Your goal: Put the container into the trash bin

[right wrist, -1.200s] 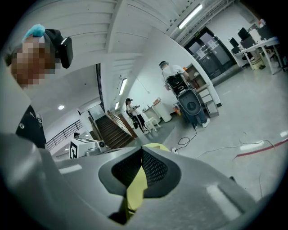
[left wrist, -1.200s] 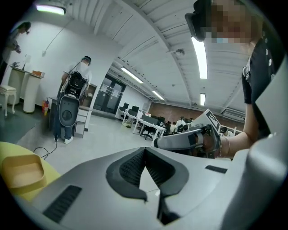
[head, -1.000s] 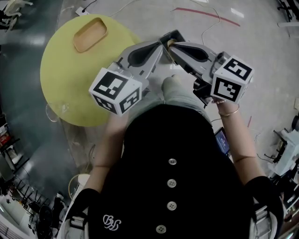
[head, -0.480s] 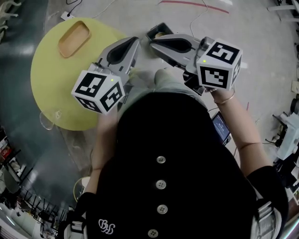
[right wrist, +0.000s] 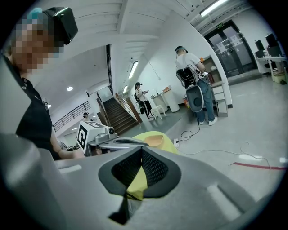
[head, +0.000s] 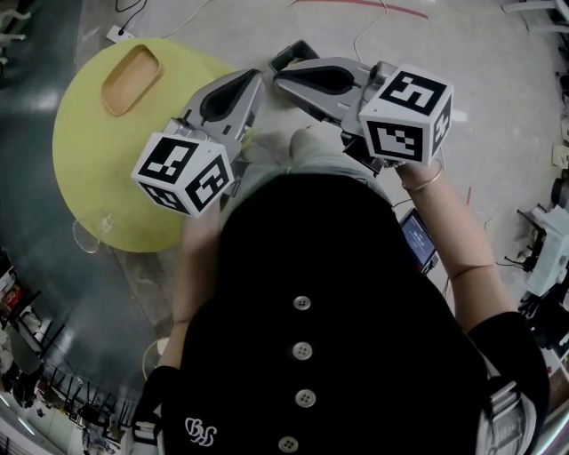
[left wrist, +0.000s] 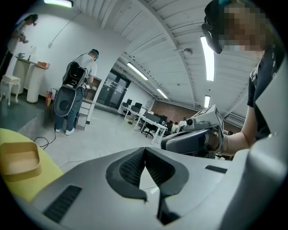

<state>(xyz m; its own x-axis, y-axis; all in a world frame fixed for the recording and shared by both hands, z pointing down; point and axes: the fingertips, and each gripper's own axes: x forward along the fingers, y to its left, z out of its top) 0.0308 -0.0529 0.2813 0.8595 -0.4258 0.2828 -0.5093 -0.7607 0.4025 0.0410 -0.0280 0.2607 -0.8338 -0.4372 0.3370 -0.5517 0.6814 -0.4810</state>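
Note:
A tan oval container [head: 130, 78] lies on the far side of a round yellow table [head: 107, 169]; the left gripper view shows the container [left wrist: 18, 161] at the left edge. My left gripper [head: 252, 82] is held over the table's right edge, shut and empty. My right gripper [head: 277, 78] points left beside it, tips nearly meeting, also shut and empty. A dark bin [head: 293, 55] stands on the floor just beyond both tips, mostly hidden by the right gripper. In the right gripper view the container [right wrist: 154, 140] sits past the left gripper [right wrist: 112, 143].
Cables [head: 369, 31] and a red tape line [head: 391, 7] run over the grey floor beyond the bin. A person with a backpack [left wrist: 74, 96] stands at a counter far off. A small screen [head: 418, 240] hangs at the wearer's right side.
Both grippers have swung left and a little further out, staying shut. The table, container and bin sit further left and higher in the head view.

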